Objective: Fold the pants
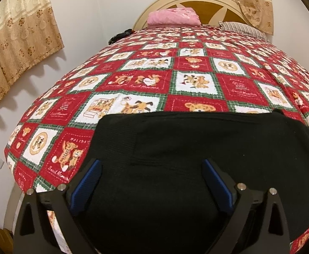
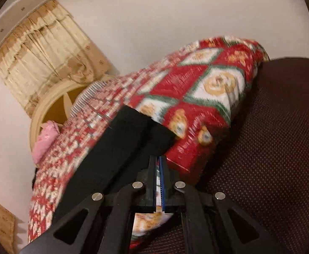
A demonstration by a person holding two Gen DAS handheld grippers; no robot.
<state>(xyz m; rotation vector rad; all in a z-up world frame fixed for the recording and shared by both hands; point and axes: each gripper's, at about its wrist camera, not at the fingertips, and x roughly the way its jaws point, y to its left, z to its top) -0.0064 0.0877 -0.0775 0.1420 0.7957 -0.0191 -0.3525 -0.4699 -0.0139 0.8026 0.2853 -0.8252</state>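
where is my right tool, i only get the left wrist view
Observer: The right tool is by the near end of the pants, at their right edge in its own view.
Operator: holding anything
Observer: No. It is shut, and nothing shows between its pads, though that view is blurred.
Operator: what's next to it
Observer: A dark red dotted chair sits right beside the quilt corner.
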